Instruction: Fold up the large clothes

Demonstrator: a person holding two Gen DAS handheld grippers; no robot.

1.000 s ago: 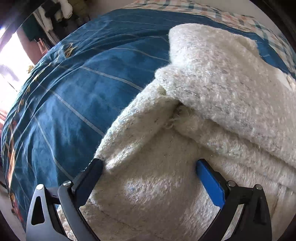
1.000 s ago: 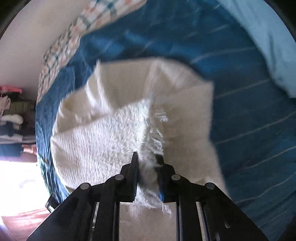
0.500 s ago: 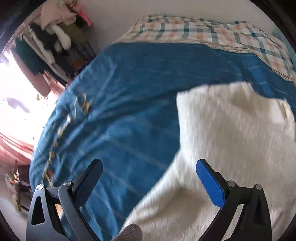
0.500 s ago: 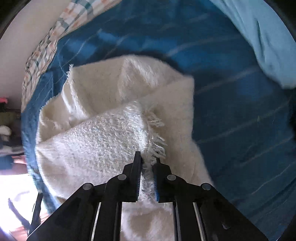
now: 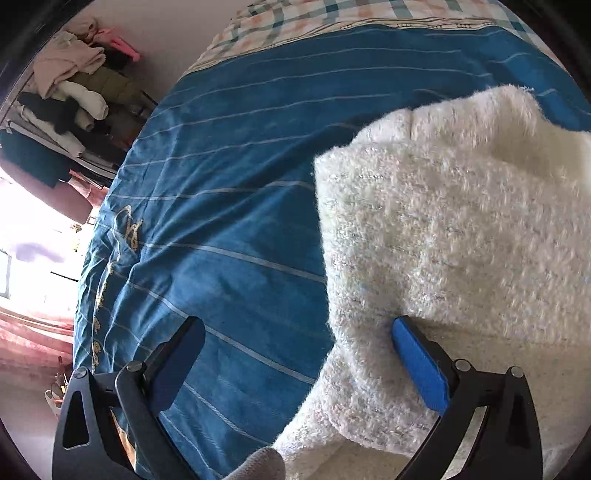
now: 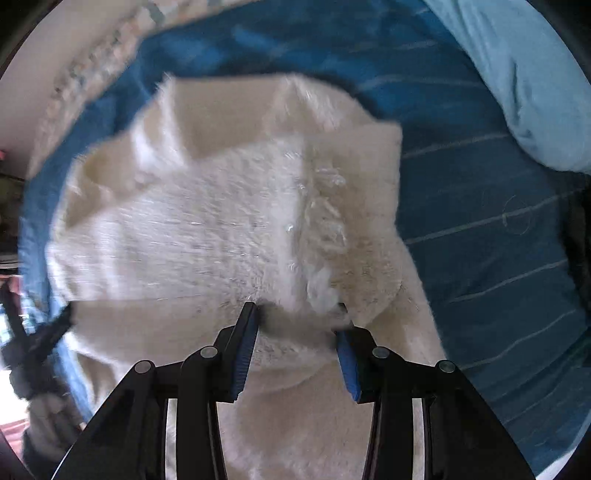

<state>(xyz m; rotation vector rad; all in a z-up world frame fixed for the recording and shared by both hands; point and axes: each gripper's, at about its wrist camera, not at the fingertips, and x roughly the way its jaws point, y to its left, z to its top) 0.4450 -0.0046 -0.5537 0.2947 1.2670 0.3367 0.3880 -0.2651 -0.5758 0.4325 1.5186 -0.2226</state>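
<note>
A fluffy cream-white garment point(image 5: 443, 229) lies partly folded on a blue striped bedspread point(image 5: 221, 206). In the left wrist view my left gripper point(image 5: 295, 332) is open and empty, its right finger over the garment's left edge, its left finger over bare bedspread. In the right wrist view the garment point(image 6: 207, 221) has a folded top layer with a fringed edge point(image 6: 325, 229). My right gripper point(image 6: 297, 317) stands open just above the fringe's near end, holding nothing.
A light blue pillow or cover point(image 6: 517, 81) lies at the right of the bed. A checked sheet point(image 5: 351, 14) covers the far end. A rack of piled clothes point(image 5: 74, 96) stands by the wall, left of the bed.
My right gripper has opened and let go of the fringed edge, and the folded layer now lies on the garment. My left gripper has lifted off and shifted left, staying open.
</note>
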